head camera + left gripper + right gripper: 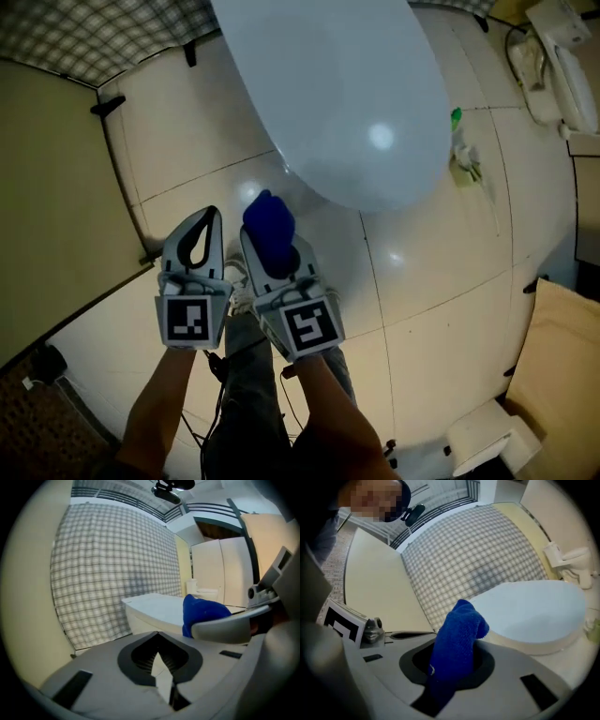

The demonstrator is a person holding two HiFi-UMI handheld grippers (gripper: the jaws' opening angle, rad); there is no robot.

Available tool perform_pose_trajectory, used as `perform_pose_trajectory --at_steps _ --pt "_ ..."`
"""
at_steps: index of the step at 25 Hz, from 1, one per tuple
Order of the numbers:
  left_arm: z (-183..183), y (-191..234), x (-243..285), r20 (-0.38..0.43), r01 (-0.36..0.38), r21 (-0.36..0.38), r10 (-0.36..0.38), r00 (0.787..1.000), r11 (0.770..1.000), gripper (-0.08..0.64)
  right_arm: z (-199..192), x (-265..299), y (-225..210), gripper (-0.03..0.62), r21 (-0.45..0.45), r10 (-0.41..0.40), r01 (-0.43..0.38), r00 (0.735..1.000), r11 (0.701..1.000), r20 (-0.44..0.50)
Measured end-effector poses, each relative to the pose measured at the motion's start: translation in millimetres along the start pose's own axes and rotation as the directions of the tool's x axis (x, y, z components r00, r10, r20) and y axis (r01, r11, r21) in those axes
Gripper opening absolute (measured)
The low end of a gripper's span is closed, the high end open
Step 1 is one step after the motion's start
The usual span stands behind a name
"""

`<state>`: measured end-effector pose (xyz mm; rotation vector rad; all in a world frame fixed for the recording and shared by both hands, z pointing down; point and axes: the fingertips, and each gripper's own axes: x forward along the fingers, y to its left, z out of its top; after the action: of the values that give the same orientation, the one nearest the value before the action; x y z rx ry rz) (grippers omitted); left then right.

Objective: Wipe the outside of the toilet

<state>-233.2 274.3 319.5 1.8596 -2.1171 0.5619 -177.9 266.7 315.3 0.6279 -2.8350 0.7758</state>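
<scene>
The white toilet [347, 94], lid down, fills the top of the head view, and its front edge lies just beyond both grippers. My right gripper [267, 246] is shut on a blue cloth [270, 230], which sticks up out of its jaws a little short of the bowl's front. In the right gripper view the cloth [457, 644] stands upright in front of the toilet lid [534, 611]. My left gripper [208, 217] sits close beside it on the left, shut, with nothing between its jaws. Its own view shows the gripper [158, 637] with tips meeting, the cloth [201, 611] to the right and the toilet [154, 606] behind.
Glossy cream floor tiles [441, 281] surround the toilet. A checked curtain [94, 33] hangs at the back left and a beige panel [56, 187] lines the left. A green-capped item [459, 150] sits right of the bowl, a white fixture [553, 66] at top right, a white box [487, 436] at bottom right.
</scene>
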Motion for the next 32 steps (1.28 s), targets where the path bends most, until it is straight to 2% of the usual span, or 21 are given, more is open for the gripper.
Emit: perform_pose_trajectory --at_steps 5,9,13,17,22,25,27,32 --pt "-21 81 -20 -0.018 -0.105 -0.115 0.103 0.994 0.988 0.017 -10 76 59 0.075 -0.043 0.091 -0.094 0.994 0.995 -0.053" --pt "-39 141 -26 -0.019 -0.132 -0.175 0.131 0.991 0.976 0.017 -27 130 100 0.075 -0.068 0.118 -0.125 0.988 0.990 -0.103" --pt "-47 206 -19 -0.001 -0.150 -0.210 0.153 0.988 0.966 0.018 -34 186 126 0.075 -0.113 0.122 -0.139 0.982 0.984 -0.141" --pt "-38 257 2 0.018 -0.141 -0.206 0.148 0.989 0.968 0.018 -24 246 128 0.075 -0.157 0.099 -0.119 0.987 0.981 -0.126" --pt "-13 290 53 0.067 -0.117 -0.199 0.133 0.989 0.973 0.018 3 327 82 0.075 -0.142 0.035 -0.037 0.999 0.989 -0.010" --pt "-1 298 86 0.095 -0.086 -0.179 0.104 0.990 0.980 0.018 11 378 36 0.075 -0.117 -0.014 0.011 1.000 0.993 -0.023" --pt "-4 307 110 0.081 -0.076 -0.164 0.090 0.993 0.984 0.017 18 413 0 0.075 -0.115 -0.049 0.046 0.999 0.992 -0.019" --pt "-13 330 192 0.028 -0.095 -0.225 0.104 0.994 0.970 0.017 34 480 -70 0.075 -0.176 -0.125 0.116 0.991 0.978 -0.038"
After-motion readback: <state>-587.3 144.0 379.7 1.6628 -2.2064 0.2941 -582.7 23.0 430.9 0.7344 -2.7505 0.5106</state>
